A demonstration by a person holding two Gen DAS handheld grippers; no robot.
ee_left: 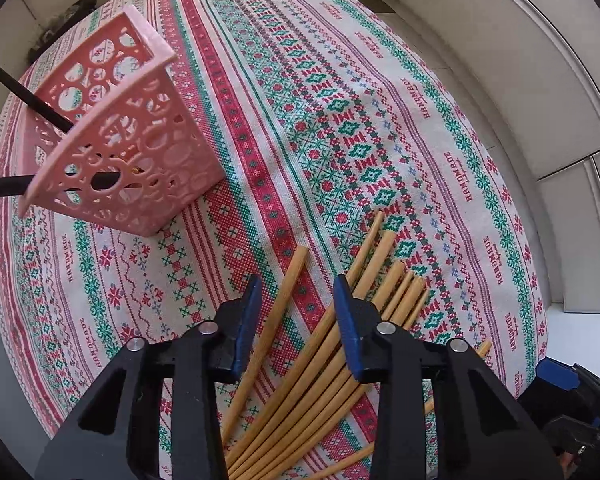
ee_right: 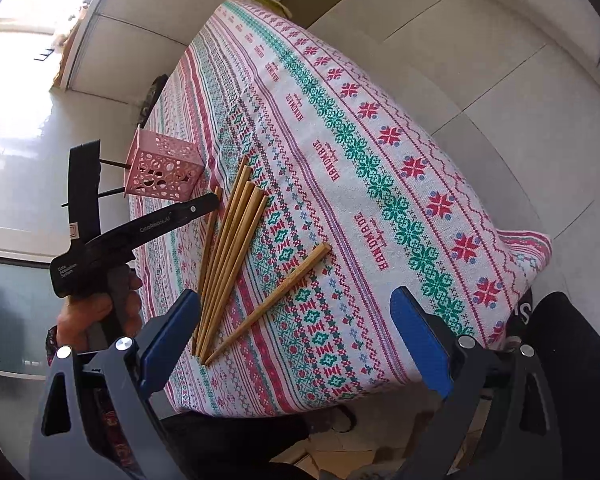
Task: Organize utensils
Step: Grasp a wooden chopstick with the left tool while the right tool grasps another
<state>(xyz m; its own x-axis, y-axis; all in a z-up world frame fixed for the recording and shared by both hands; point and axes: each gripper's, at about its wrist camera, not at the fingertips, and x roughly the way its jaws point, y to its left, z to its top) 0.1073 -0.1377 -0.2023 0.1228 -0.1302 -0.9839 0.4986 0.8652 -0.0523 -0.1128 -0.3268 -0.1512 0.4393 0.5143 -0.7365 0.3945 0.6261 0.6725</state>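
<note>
We are losing the near ends of the wooden chopsticks [ee_left: 320, 364] under the left gripper [ee_left: 296, 320]. The black sticks [ee_left: 24, 98] in the pink basket [ee_left: 128, 128] are running off the frame's left edge, their tips hiding behind the lattice.

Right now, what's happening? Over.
Left claw open over chopsticks. Right claw open, empty. Pink basket holds two black sticks. Nothing blocking.
</note>
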